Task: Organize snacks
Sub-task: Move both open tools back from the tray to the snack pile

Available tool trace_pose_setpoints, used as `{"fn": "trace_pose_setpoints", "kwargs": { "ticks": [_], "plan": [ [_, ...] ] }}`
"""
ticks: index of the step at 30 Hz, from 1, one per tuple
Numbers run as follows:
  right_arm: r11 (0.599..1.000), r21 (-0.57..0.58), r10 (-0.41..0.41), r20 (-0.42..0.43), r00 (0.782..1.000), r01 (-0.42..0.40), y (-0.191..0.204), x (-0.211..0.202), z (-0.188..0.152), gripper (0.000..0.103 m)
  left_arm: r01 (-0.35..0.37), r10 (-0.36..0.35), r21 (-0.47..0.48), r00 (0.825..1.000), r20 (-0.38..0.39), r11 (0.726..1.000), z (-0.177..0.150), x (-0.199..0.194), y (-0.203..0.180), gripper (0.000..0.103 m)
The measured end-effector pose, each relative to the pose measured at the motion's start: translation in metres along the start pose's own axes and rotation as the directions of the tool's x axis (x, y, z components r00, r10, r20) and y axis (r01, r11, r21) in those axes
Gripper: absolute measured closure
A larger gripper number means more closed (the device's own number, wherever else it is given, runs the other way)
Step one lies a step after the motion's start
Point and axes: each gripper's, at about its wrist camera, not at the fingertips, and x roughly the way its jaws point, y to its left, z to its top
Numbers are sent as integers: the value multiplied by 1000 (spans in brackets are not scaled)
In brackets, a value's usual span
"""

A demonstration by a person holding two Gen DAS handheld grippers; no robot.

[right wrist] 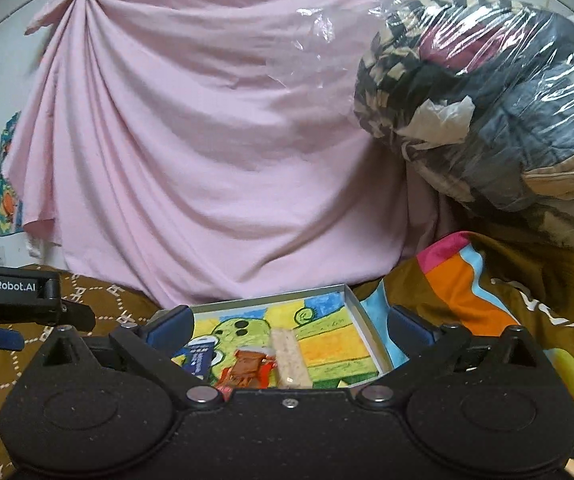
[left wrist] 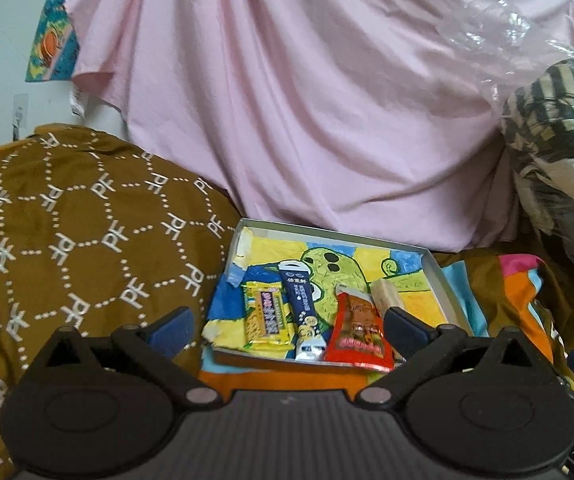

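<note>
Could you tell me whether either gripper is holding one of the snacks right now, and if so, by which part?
Neither: the left gripper and right gripper are both open and empty above the tray.

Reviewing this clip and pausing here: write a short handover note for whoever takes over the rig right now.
Left gripper: open, empty, in front of the tray's near edge.
Right gripper: open, empty, over the tray.
The tray lies on the bedding and holds four snacks side by side: yellow packet, blue stick, red packet, beige bar.
Done: these four are in the tray.
Left: no other snacks show in either view; check beyond the frames.
</note>
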Motion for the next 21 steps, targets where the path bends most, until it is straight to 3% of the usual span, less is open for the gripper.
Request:
{"fn": "trace_pose_setpoints", "kwargs": {
  "ticks": [6,17,21],
  "plan": [
    [999,-31,24,-16,1000,-24,9,-36,-6,1,-15,15,34,1000,5,999,-22,-34,12,0],
    [993,-73,87,-109,990,-95,24,-88,-29,1,-93,95,28,993,-70,995,-63,-77,46,0],
    [989,-90,108,-146,983,-121,25,-108,-38,1,-104,111,70,988,-103,992,-73,-89,50,0]
  ]
}}
